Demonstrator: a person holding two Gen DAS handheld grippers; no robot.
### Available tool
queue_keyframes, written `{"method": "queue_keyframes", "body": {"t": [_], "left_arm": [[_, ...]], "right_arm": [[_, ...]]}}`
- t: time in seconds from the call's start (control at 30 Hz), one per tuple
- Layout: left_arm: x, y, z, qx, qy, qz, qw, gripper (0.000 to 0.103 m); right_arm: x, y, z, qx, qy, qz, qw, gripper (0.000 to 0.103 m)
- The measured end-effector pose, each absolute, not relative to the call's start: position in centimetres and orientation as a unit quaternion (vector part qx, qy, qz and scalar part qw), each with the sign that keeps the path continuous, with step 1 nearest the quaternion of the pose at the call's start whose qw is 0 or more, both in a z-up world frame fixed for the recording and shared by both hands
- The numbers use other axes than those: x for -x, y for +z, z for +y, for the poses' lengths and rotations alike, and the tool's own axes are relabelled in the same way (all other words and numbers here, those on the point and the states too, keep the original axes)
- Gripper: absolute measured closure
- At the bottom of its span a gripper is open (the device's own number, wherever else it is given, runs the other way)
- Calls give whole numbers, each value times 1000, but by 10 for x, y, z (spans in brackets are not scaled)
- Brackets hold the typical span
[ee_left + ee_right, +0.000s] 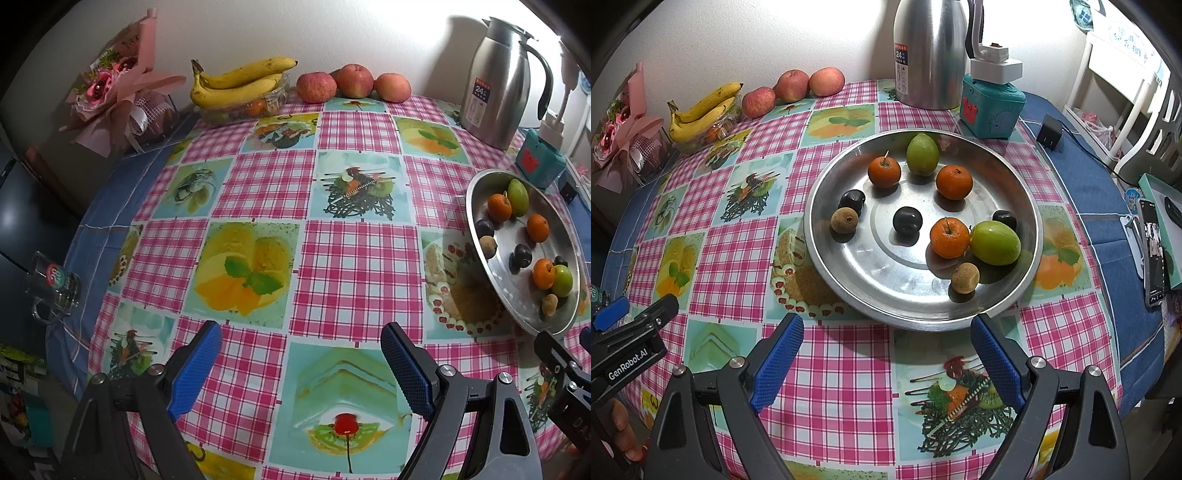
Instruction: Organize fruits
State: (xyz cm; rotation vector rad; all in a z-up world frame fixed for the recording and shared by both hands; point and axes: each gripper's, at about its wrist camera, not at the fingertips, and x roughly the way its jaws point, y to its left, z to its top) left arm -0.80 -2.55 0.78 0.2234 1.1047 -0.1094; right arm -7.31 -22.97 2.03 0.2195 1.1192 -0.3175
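Both claws spread, empty: left gripper (301,363) over bare tablecloth (354,258), right gripper (886,354) just short of the steel tray (849,280) holding our mixed fruits. Risk: round fruits like the nearest orange (949,237) rolling if we nudge them off-centre.

Open cloth (354,266) ahead of left gripper (301,354), nothing between its spread jaws. Metal tray (849,291) just beyond right gripper (886,347), fruit scattered with gaps. Flask (929,55) and teal box (993,107) crowding far side.
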Motion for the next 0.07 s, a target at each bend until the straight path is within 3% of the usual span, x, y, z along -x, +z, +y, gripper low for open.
{"method": "queue_keyframes", "body": {"t": [0.07], "left_arm": [[8, 8, -25, -104, -52, 524, 843, 13]], "right_arm": [[73, 20, -230, -103, -150, 528, 830, 11]]}}
